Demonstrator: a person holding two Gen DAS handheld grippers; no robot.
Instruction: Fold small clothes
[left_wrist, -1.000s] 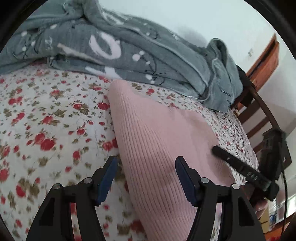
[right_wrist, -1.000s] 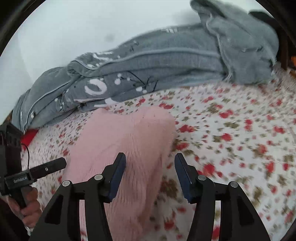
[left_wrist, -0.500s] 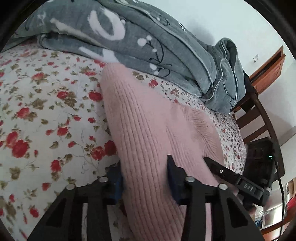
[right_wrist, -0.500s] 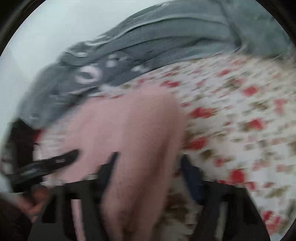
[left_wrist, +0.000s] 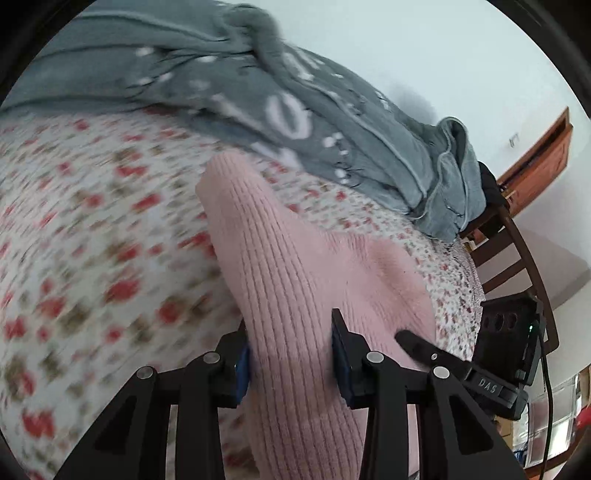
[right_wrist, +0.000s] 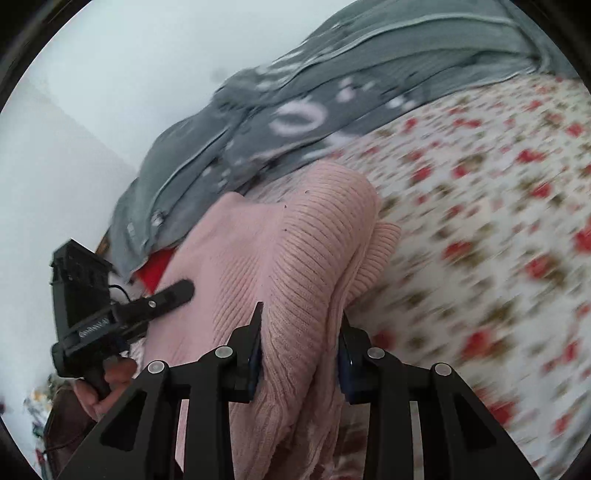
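Jaws that stood wide on both sides of the pink sweater (left_wrist: 295, 280) a second ago are now pinched into it: the left gripper (left_wrist: 291, 354) holds a ridge of the knit between its pads, and the right gripper (right_wrist: 299, 347) is closing on a bunched fold of the same sweater, the cloth already pressed between its pads. Both hands have travelled across the flowered bed (left_wrist: 92, 258), whose print is smeared by the motion. By my reading the grasp is done and the fold itself is under way. The sweater runs forward from each gripper, lifted off the bed near the jaws, its far end lying close to the grey blanket (left_wrist: 314, 122) ahead
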